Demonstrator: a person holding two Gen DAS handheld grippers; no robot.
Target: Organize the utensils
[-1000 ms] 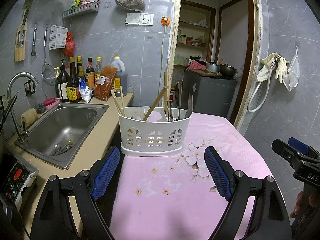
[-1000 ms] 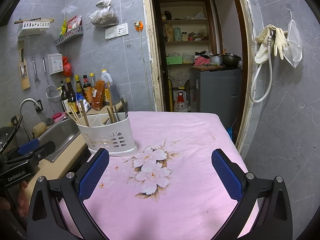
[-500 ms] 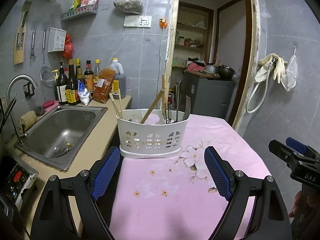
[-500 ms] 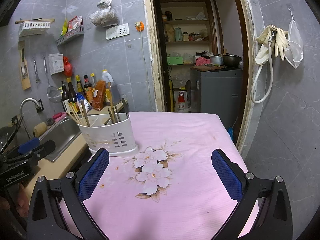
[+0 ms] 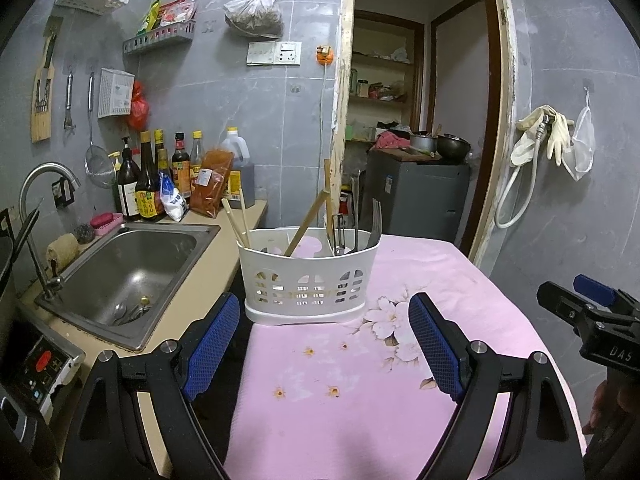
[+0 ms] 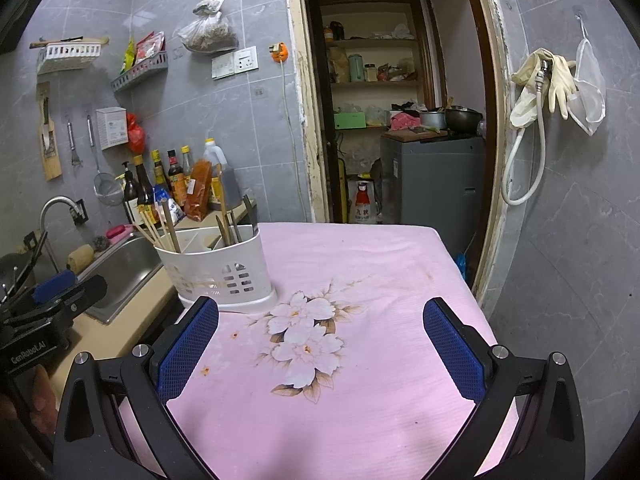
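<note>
Grey-tiled kitchen, pink floral tablecloth (image 6: 360, 400) on table, sink (image 5: 120, 264) at 9 o'clock. White utensil caddy (image 5: 308, 280) at 12 o'clock of left gripper (image 5: 324, 344), near table's far-left edge. Chopsticks (image 5: 240, 220), fork (image 5: 374, 224), other metal pieces already upright inside. No loose utensils on cloth. Left gripper spread, empty. Right gripper (image 6: 320, 348) spread, empty, caddy at its 10 o'clock. Task looks nearly or fully done; compartment sorting unclear.

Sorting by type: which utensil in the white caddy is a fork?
The metal fork at the utensil caddy's right end; its tines point up, unlike the wooden chopsticks.
</note>
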